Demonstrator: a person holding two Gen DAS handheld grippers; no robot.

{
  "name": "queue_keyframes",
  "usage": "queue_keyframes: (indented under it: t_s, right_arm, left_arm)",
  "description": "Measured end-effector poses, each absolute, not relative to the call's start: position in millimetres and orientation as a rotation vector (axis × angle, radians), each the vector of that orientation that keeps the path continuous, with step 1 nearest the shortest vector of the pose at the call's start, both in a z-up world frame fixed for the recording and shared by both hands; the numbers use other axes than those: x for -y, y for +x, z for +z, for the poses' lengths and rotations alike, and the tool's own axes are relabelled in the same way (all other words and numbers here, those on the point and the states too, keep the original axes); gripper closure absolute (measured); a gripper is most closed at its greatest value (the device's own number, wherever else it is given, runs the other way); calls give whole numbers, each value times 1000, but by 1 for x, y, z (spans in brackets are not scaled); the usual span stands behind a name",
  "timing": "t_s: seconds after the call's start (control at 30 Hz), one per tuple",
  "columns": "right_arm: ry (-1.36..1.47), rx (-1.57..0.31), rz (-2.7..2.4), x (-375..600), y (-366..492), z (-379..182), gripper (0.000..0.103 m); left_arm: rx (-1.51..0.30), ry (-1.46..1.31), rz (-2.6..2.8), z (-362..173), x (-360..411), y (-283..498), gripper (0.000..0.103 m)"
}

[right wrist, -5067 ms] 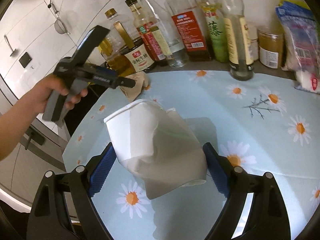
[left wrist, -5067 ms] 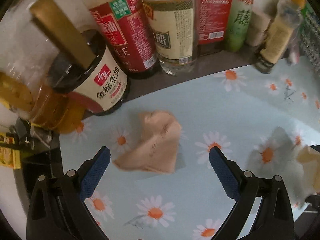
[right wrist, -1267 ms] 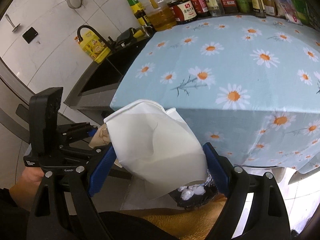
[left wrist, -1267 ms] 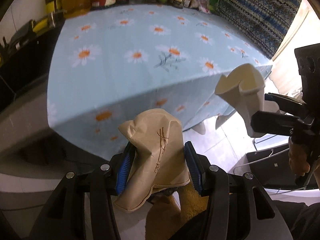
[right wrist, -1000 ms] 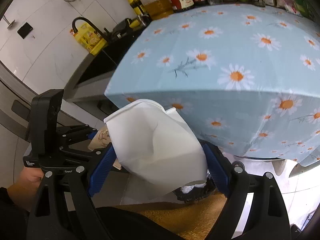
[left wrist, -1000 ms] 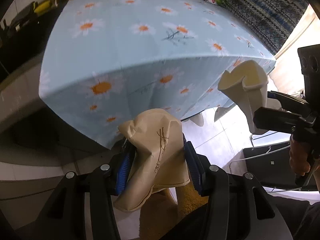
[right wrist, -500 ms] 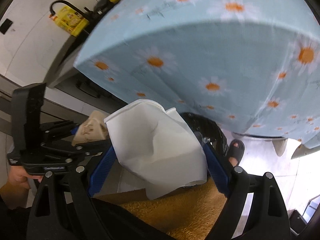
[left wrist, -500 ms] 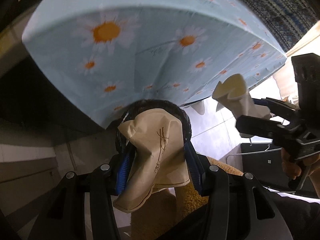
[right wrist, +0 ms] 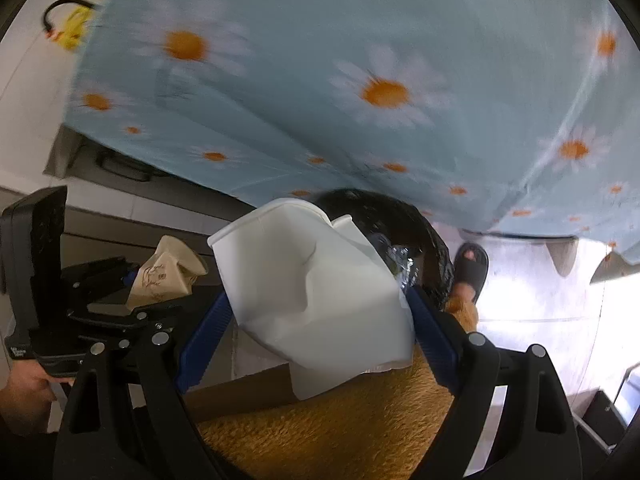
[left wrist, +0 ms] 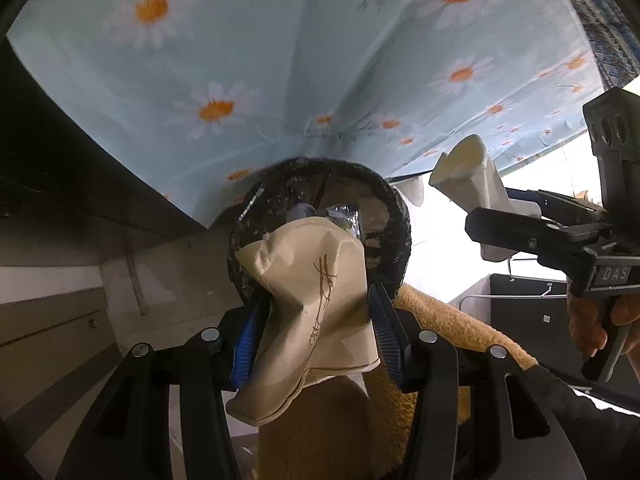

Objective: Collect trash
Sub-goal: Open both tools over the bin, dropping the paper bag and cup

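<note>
Left gripper (left wrist: 316,330) clamped on crushed tan paper cup (left wrist: 310,304), right gripper (right wrist: 314,316) clamped on crushed white paper cup (right wrist: 316,292), both above black-lined trash bin (left wrist: 394,216) beneath daisy tablecloth (left wrist: 280,60).

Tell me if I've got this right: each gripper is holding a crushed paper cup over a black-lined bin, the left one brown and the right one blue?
Nearly. The right gripper holds a white cup, not blue, as the right wrist view shows. The left gripper's brown cup and the bin are as you say.

Left tongs (left wrist: 314,322) clamped narrow, right tongs (right wrist: 316,320) clamped wide, both pointing steeply down.
</note>
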State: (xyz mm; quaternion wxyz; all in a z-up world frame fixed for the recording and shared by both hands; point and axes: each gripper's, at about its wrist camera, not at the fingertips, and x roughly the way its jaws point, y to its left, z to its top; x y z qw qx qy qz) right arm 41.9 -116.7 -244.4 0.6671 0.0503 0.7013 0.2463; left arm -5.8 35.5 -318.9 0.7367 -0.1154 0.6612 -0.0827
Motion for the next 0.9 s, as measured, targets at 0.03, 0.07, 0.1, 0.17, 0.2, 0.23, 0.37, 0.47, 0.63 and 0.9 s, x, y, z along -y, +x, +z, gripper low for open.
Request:
queue_keyframes:
  t_s: [0.03, 0.07, 0.1, 0.17, 0.2, 0.23, 0.37, 0.47, 0.63, 0.9]
  right_arm:
    - [117, -1590, 548, 118, 42, -252, 17]
    - [118, -1598, 535, 119, 43, -258, 17]
    - [127, -1611, 521, 119, 44, -266, 17]
    - [152, -1635, 496, 121, 44, -279, 17]
    - [159, -1644, 483, 121, 44, -284, 17]
    - [165, -1649, 476, 121, 45, -288, 17]
    - [211, -1691, 422, 127, 46, -310, 17]
    - [252, -1720, 383, 134, 48, -324, 17]
    - [315, -1745, 370, 140, 53, -331, 17]
    - [297, -1758, 369, 136, 57, -330, 16]
  left_arm:
    - [-1462, -252, -183, -325, -35, -4, 54]
    - [-1472, -256, -181, -330, -36, -3, 54]
    - [-1480, -262, -182, -334, -36, -2, 54]
    - [-1499, -266, -187, -344, -37, 0, 54]
    - [-1507, -268, -184, -348, -38, 2, 54]
    - [-1517, -273, -182, -354, -38, 3, 54]
    - [-1552, -315, -176, -374, -39, 9, 54]
    - [-1577, -304, -188, -387, -37, 12, 54]
    - [-1595, -309, -177, -397, -39, 17, 54]
    - [-1616, -299, -135, -403, -40, 22, 52]
